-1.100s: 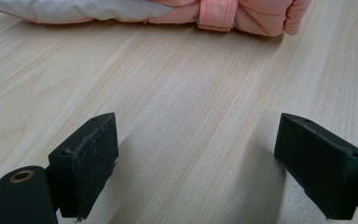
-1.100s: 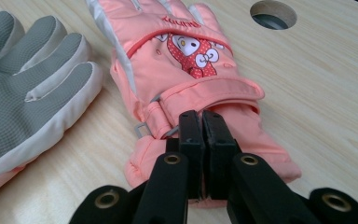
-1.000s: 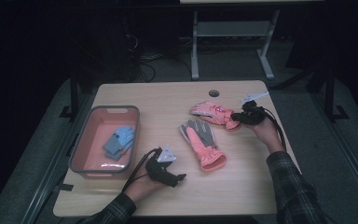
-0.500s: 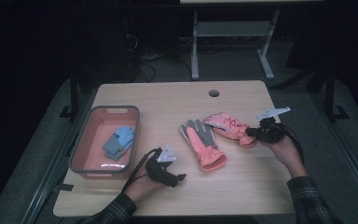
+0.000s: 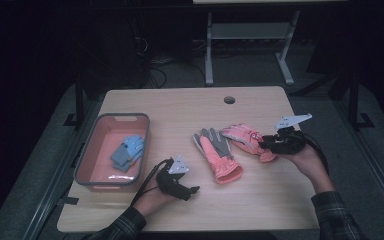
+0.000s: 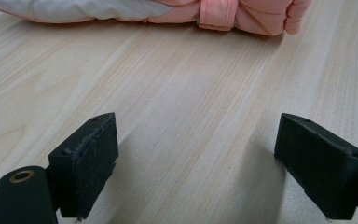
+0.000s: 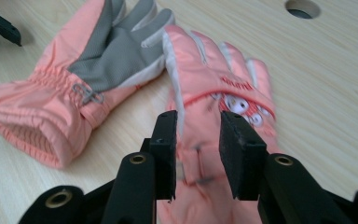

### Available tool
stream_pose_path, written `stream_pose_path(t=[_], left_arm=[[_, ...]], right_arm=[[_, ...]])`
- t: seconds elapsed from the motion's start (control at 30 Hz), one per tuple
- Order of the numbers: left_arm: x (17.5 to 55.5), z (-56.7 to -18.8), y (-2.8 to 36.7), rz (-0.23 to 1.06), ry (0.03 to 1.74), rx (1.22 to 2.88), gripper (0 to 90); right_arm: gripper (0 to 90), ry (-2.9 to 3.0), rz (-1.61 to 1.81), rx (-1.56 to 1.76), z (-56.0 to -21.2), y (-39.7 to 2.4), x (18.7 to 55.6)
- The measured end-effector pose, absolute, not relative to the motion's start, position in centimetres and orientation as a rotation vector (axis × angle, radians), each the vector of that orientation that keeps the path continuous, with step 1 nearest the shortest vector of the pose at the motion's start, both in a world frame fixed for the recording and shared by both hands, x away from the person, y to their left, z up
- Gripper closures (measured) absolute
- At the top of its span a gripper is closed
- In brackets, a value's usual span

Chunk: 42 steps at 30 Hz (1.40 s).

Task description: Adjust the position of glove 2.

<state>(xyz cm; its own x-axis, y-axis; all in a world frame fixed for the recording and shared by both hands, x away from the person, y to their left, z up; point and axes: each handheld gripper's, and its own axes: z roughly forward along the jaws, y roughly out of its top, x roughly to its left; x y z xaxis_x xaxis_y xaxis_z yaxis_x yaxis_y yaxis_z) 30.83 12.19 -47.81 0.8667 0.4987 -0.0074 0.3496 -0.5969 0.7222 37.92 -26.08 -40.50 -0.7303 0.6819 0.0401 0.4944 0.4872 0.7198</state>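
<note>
Two pink winter gloves lie side by side mid-table. One glove (image 5: 219,152) (image 7: 88,79) is palm up, showing its grey palm. The other glove (image 5: 245,137) (image 7: 214,79) lies back up to its right. My right gripper (image 5: 266,145) (image 7: 198,140) straddles this glove's cuff. Its jaws have just been opening and stand slack, with the cuff between them and the glove resting on the wood. My left gripper (image 5: 192,191) (image 6: 198,168) rests open on the table near the front, with only bare wood between its jaws. The palm-up glove's cuff (image 6: 242,11) lies just beyond it.
A pink bin (image 5: 115,118) stands at the left of the table with a pair of blue gloves (image 5: 129,151) in it. A cable hole (image 5: 229,100) (image 7: 302,7) sits near the table's far edge. A metal stand (image 5: 250,35) stands on the floor behind the table.
My right gripper carried the back-up glove from the far right toward the near side and set it beside the palm-up glove, then its jaws parted. The left gripper stayed put.
</note>
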Motion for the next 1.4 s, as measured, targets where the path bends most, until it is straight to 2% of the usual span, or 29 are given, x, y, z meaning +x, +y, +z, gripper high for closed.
stream_pose_path(t=[0.3,0.5,0.67,0.8,0.87,1.4], left_arm=[[30.8,-47.8,12.2,0.249,0.61,2.27,12.6],[30.8,-47.8,12.2,0.249,0.609,2.271,12.6],[30.8,-47.8,12.2,0.249,0.61,2.27,12.6],[30.8,-47.8,12.2,0.249,0.609,2.271,12.6],[30.8,-47.8,12.2,0.249,0.61,2.27,12.6],[30.9,-47.8,12.1,0.25,0.61,2.272,12.7]], right_arm=[[62.6,2.55,1.059,0.983,-41.3,-24.4,40.6],[59.1,2.63,0.989,0.974,-43.2,-23.8,41.5],[64.5,2.633,0.972,0.968,-43.5,-23.5,41.5],[78.4,2.617,0.98,0.989,-43.7,-23.5,41.5],[81.4,2.608,0.989,1.025,-43.6,-23.5,41.4],[84.5,2.465,1.063,1.138,-40.7,-24.3,40.7]])
